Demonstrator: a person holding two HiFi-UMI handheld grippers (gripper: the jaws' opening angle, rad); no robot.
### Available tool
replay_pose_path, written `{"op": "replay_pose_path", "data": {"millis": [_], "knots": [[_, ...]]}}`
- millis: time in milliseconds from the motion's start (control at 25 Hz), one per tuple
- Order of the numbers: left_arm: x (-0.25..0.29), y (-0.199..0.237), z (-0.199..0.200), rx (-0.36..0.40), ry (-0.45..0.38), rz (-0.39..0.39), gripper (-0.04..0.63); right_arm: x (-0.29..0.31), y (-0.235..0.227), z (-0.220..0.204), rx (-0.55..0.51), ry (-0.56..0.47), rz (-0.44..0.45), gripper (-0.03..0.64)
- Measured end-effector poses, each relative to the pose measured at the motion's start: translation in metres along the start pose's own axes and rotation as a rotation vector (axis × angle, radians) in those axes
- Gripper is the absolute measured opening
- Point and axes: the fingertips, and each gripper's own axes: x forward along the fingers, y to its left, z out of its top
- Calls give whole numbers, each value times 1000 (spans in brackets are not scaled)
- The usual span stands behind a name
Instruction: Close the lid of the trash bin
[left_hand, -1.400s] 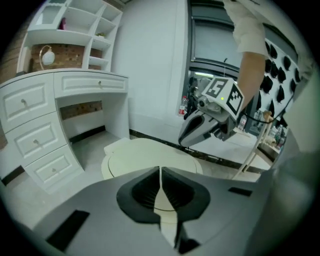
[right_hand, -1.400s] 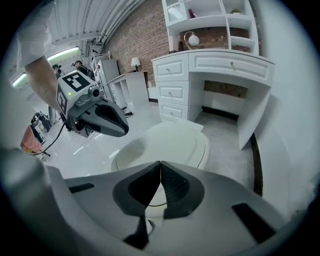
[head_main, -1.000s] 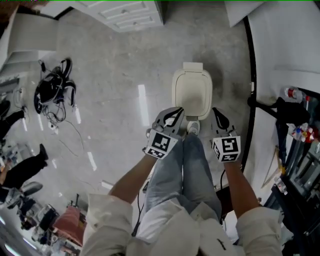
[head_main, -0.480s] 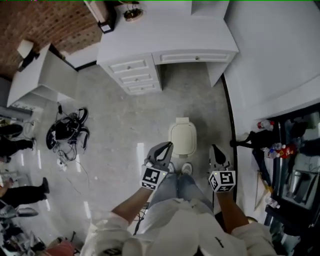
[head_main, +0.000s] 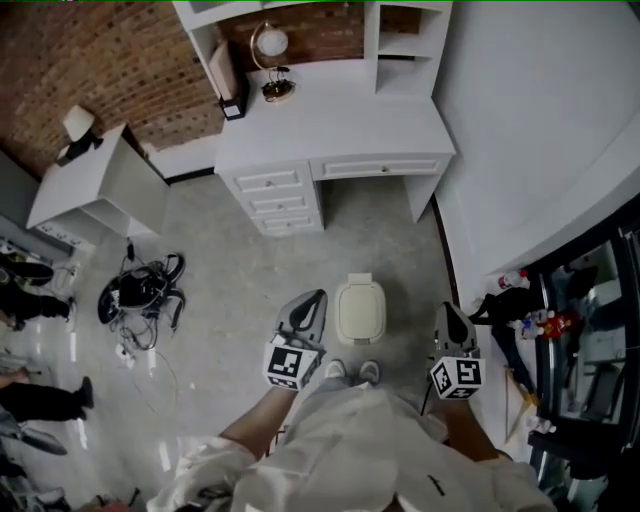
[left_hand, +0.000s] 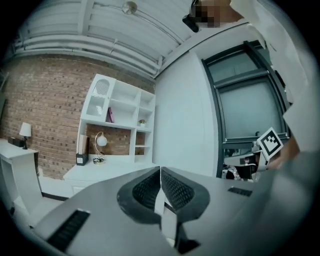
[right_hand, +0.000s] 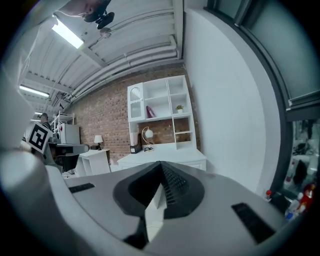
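Note:
In the head view a small cream trash bin (head_main: 359, 311) stands on the grey floor just ahead of my shoes, its lid lying flat on top. My left gripper (head_main: 308, 303) hangs high above the floor to the bin's left, shut with nothing in it. On the bin's right, my right gripper (head_main: 450, 318) is at the same height, also shut and empty. Both gripper views look level across the room: the left gripper (left_hand: 160, 172) and the right gripper (right_hand: 161, 167) show their jaws pressed together, and the bin is out of those views.
A white desk (head_main: 330, 130) with drawers and a shelf unit stands against the brick wall beyond the bin. A tangle of black cables (head_main: 140, 292) lies on the floor at left. A white side cabinet (head_main: 95, 180) is further left. A dark shelf with bottles (head_main: 545, 320) stands at right.
Both grippers have risen far above the bin and now point level. The head view has pulled up and back, so the bin looks smaller and the desk has come into view.

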Motion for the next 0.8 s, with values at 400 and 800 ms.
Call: {"op": "replay_pose_path", "data": {"millis": [400,800], "knots": [[-29,34,51,5,-104,107,29,-28,-15,19,6,-62,-78,18],[-25,29,47,13,-91,92,29,-22,-11,25,9,-62,-76,17]]}}
